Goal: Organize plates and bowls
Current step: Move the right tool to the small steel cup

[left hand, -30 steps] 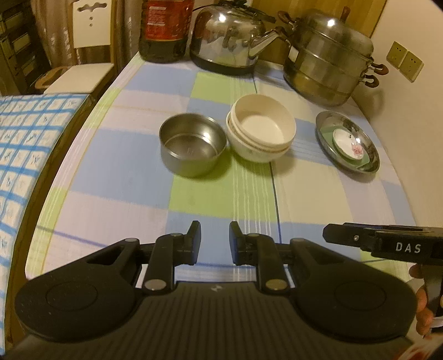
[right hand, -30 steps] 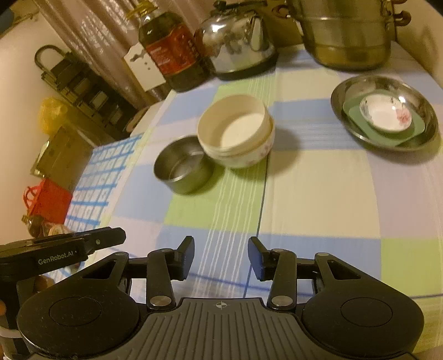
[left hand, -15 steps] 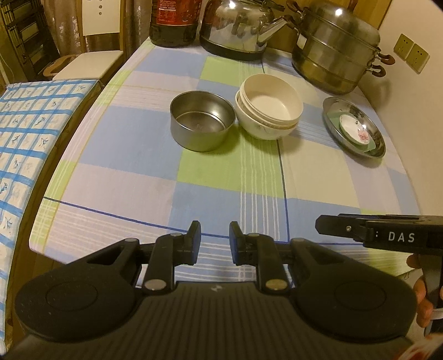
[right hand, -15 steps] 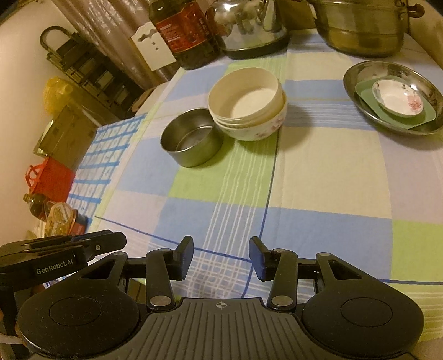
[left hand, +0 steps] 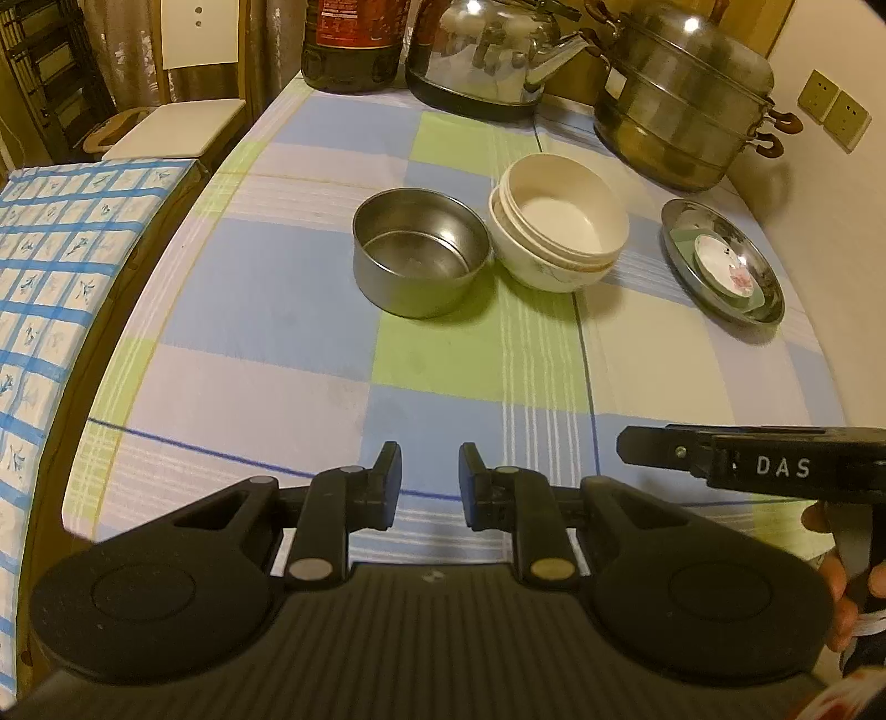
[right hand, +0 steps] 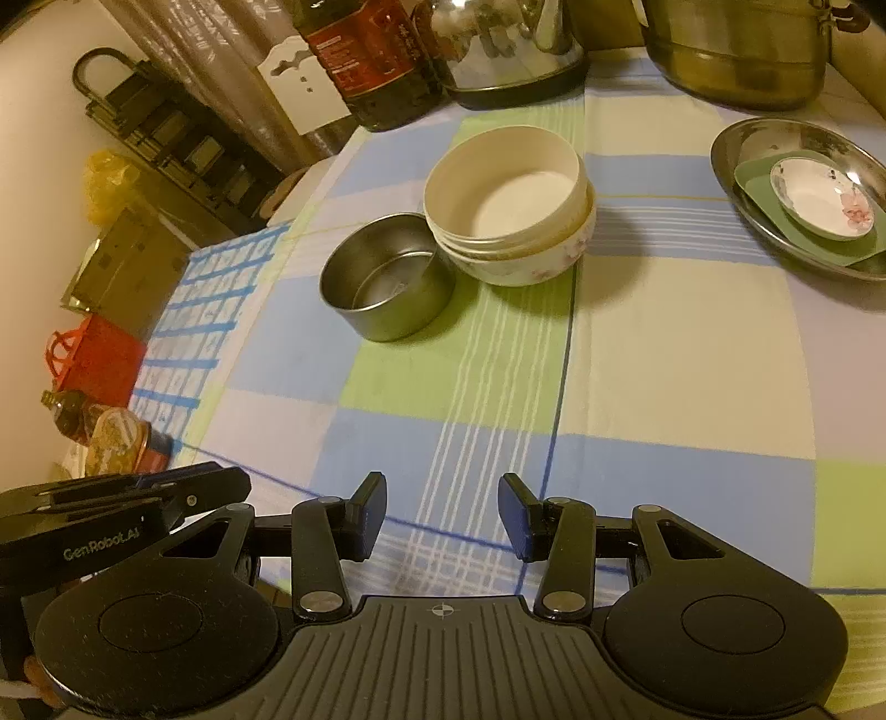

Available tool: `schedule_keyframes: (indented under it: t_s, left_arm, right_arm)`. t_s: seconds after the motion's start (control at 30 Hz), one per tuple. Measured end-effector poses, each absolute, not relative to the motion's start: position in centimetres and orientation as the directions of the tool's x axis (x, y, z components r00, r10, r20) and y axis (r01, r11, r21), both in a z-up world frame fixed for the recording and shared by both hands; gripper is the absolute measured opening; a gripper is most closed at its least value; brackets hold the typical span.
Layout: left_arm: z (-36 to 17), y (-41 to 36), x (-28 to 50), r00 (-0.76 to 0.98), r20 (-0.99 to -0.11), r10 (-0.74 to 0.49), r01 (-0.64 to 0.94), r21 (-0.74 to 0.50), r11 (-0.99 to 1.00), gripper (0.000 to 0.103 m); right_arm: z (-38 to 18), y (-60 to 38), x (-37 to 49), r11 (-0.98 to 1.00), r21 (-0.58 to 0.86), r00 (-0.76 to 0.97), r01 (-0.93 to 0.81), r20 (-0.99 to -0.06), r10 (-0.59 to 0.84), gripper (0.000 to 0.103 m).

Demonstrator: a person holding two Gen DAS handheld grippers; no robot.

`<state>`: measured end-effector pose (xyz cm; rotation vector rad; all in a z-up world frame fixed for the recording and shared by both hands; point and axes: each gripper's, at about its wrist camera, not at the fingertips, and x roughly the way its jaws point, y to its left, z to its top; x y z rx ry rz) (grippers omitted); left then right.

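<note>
A steel bowl (left hand: 421, 259) stands mid-table, touching a stack of cream bowls (left hand: 559, 228) on its right. A steel plate (left hand: 722, 260) at the right holds a green plate and a small white floral dish (left hand: 724, 266). The same steel bowl (right hand: 387, 277), cream stack (right hand: 509, 202) and steel plate (right hand: 803, 194) show in the right wrist view. My left gripper (left hand: 429, 479) is open and empty above the table's near edge. My right gripper (right hand: 441, 512) is open and empty, also near the front edge, well short of the bowls.
A kettle (left hand: 487, 50), a stacked steamer pot (left hand: 686, 94) and a large oil bottle (left hand: 354, 44) stand along the back of the checked tablecloth (left hand: 277, 310). A chair (left hand: 183, 122) and a blue-checked surface (left hand: 44, 266) lie to the left. A wall is at right.
Both grippers have drawn back toward the table's near edge and then eased slightly forward. Nothing on the table has moved. The right jaws stand a little wider.
</note>
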<state>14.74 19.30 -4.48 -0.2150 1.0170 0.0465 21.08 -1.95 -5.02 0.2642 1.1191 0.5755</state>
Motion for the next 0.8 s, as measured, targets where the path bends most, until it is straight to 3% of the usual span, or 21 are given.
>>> schedule_keyframes:
  t_s: [0.8]
  left_arm:
    - [-7.5,25.3,25.3,0.544,-0.828,-0.135,-0.071,-0.206,0.976,0.019]
  right_arm:
    - [-8.4,6.2,30.3,0.833,0.546,0.409,-0.089,-0.742,0.53,0.045]
